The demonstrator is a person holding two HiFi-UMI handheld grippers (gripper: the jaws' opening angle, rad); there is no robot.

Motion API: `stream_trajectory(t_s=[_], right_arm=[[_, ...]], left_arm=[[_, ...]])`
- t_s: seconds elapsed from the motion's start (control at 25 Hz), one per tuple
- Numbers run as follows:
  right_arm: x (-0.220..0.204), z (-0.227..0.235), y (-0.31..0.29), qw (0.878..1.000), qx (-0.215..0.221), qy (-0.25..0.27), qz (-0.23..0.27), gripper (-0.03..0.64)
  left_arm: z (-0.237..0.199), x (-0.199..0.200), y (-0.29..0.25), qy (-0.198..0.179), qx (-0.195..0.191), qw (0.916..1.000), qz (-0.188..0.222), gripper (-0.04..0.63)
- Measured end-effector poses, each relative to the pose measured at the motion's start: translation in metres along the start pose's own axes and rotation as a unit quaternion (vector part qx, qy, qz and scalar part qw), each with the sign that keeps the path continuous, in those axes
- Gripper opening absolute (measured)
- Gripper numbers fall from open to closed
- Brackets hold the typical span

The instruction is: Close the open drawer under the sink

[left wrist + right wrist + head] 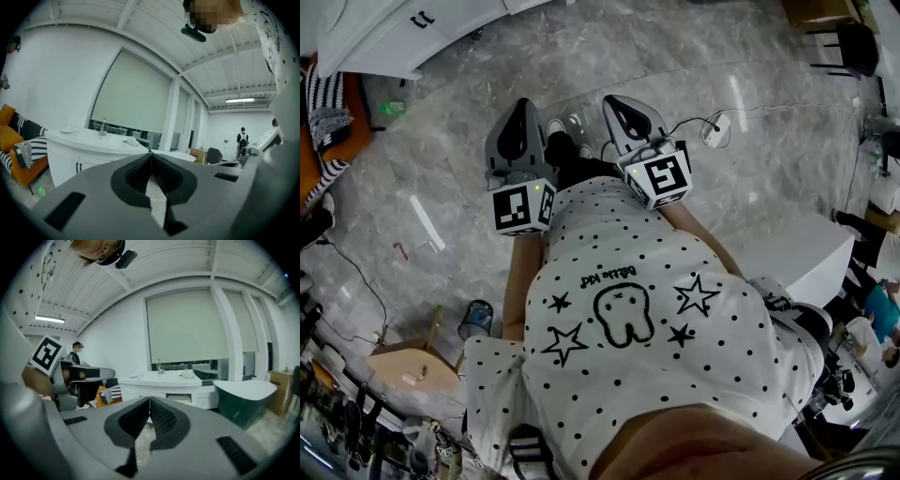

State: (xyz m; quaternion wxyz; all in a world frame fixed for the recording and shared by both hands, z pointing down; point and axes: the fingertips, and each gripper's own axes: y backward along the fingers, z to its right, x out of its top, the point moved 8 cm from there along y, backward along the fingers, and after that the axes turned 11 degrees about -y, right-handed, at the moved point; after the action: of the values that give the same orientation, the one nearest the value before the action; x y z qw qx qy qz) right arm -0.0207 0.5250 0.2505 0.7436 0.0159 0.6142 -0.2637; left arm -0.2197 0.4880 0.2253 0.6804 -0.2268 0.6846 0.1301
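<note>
Two pairs of tongs are clenched shut with nothing between them. The left tongs [151,155] and the right tongs [149,400] both point forward over the marble floor [581,56], well apart from the sink unit.

The drawer [180,398] shows ahead of the right tongs and a little to their right. It is a pale box standing out from the unit's front, just below the white worktop [164,378] that carries the tap [159,365]. From the left tongs the unit lies ahead and off to the left, and only its shut cupboard doors [77,166] with dark handles show.

The step in hand looks like the approach. A push needs no grip, so the tongs can stay clenched. I would bring the right tongs down to the height of the drawer front and set the blunt tips against the middle of the panel. A push straight along the runners should keep the drawer from skewing. The dark bathtub [246,397] stands to the right of the right tongs and wants a wide berth.

The drawer is far off and small, so I cannot tell how far out it stands, whether it has a handle, or what it holds. The left tongs' own body covers the lower part of their view, and I cannot find the drawer there. The head view catches only a corner of the unit, cut by the frame's edge.
</note>
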Motion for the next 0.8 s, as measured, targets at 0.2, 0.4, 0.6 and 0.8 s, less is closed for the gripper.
stream_trajectory(t_s=[0.2,0.4,0.6,0.8], right_arm=[[0.014,-0.003,-0.027,1.0,-0.008,0.002,0.006,0.014],[0.021,0.0,-0.046,0.999,-0.028,-0.003,0.016,0.015],[0.02,-0.006,-0.061,0.999,-0.037,0.0,0.007,0.015],[0.021,0.002,-0.065,0.999,-0.039,-0.005,0.003,0.014]], left_arm=[[-0.021,0.014,-0.027,-0.003,-0.022,0.9997,0.007,0.006],[-0.034,0.017,-0.047,-0.005,-0.039,0.9992,0.011,0.006],[-0.051,0.016,-0.055,-0.005,-0.043,0.999,0.006,0.006],[-0.054,0.014,-0.063,0.0,-0.039,0.9992,0.0,0.006]])
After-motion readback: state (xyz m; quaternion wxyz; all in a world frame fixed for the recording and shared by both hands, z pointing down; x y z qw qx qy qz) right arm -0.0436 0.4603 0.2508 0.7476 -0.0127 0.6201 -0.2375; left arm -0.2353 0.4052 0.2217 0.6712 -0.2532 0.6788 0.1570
